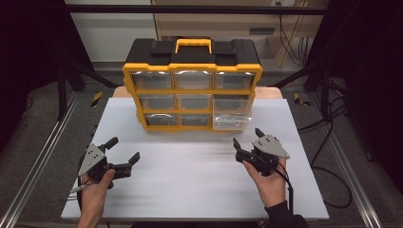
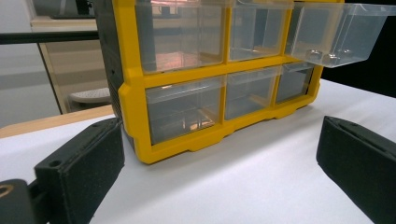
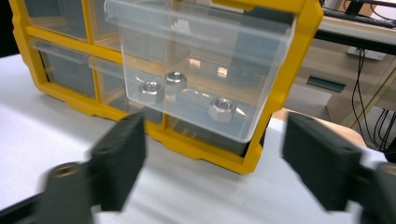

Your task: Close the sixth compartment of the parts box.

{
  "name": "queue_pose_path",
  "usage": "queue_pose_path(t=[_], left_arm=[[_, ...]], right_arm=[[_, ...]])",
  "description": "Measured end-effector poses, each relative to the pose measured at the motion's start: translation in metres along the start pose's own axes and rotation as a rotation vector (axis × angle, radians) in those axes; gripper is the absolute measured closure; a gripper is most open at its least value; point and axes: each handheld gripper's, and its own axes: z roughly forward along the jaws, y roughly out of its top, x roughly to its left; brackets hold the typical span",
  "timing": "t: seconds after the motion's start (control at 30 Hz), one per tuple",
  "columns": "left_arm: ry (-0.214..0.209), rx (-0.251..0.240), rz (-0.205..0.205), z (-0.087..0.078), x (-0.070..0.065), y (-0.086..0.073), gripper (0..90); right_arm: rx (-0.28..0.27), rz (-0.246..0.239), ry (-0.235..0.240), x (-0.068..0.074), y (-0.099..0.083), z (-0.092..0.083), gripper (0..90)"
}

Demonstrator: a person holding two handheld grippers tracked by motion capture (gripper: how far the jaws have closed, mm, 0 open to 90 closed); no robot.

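White table top [image 1: 190, 180], wooden cabinet [image 1: 214, 23] behind, black cables [image 1: 332, 156] on floor

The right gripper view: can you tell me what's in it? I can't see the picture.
A clear plastic drawer sticks out of a yellow organizer and has three metal nuts inside. The right gripper has its two black jaws open in front of the drawer, not touching it, above a white table.

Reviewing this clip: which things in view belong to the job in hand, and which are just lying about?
In the job: yellow drawer cabinet; pulled-out clear drawer holding three steel nuts; right gripper; left gripper.

Just about: cables on the floor; wooden furniture behind.
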Motion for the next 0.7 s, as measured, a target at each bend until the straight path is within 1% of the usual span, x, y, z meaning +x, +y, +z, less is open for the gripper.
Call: queue_pose_path(t=[0.1,0.2,0.23,0.33,0.4,0.43,0.5,0.57,0.7], left_arm=[[0.009,-0.002,-0.002,-0.001,0.002,0.0,0.8],[0.015,-0.014,-0.01,-0.003,0.004,0.0,0.8],[0.015,-0.017,-0.012,-0.003,0.004,0.001,0.8],[0.01,-0.017,-0.007,-0.002,0.003,0.001,0.8],[0.005,-0.016,-0.005,-0.001,0.001,0.002,0.8],[0.004,-0.016,-0.004,-0.001,0.0,0.002,0.8],[0.002,-0.014,0.0,-0.001,-0.001,0.002,0.8],[0.001,-0.015,0.001,-0.002,-0.001,0.002,0.8],[0.003,-0.019,0.007,-0.002,0.0,0.003,0.8]], right_arm=[[-0.014,-0.018,-0.01,0.004,-0.01,-0.001,45.9],[-0.027,0.003,0.02,0.006,-0.016,-0.002,63.0],[-0.03,0.008,0.031,0.007,-0.017,-0.001,67.3],[-0.039,-0.007,0.065,0.013,-0.016,0.0,78.3],[-0.044,-0.009,0.08,0.016,-0.014,0.001,83.7],[-0.043,0.003,0.089,0.017,-0.013,0.002,86.5],[-0.044,0.008,0.103,0.018,-0.011,0.004,89.5],[-0.037,0.015,0.109,0.02,-0.008,0.006,90.0],[-0.024,0.007,0.11,0.023,-0.002,0.015,90.0]])
